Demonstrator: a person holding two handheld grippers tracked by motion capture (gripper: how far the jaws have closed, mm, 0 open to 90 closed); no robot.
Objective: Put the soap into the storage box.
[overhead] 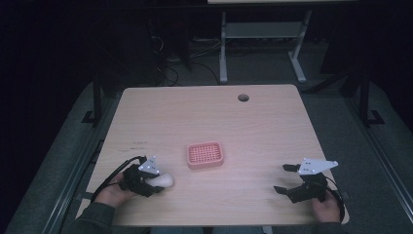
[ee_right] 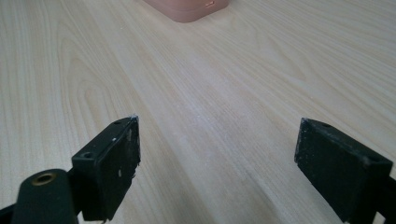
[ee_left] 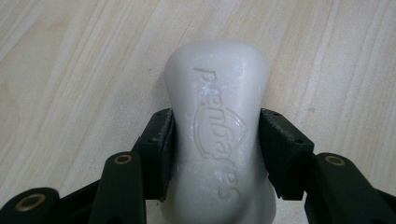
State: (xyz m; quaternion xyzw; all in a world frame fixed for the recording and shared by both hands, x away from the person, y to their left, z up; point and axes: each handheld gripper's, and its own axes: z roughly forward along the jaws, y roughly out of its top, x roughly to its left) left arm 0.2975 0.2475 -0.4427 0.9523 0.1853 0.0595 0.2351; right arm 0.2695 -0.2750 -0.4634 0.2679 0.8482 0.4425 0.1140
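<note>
the desk (overhead: 272, 122), pale wood grain with a round cable hole at its far edge toward 12 o'clock, carries a pink soap dish (overhead: 205, 155) with a gridded top near its middle. the left gripper (overhead: 155, 181) sits at about 8 o'clock from the dish, near the front-left of the desk, and its jaws are pinching a bar of soap (ee_left: 219, 135) at its narrowed waist; the bar appears to rest on or just above the wood there, and which of the two i cannot tell. the right gripper (overhead: 286, 178) is well apart at about 4 o'clock from the dish, its jaws spread wide with nothing between them, hovering over bare wood with the dish's corner (ee_right: 187, 9) ahead of it. judging from this, the step in hand is the pickup of the soap, with placing it on the dish to follow: the next move calls for a lift clear of the desk, a short carry toward 2 o'clock, and a gentle release flat on the grid. the soap is creamy white, rounded and waisted, with embossed lettering along its top and a slightly glossy, possibly slick surface, so a firm, centred pinch matters.
</note>
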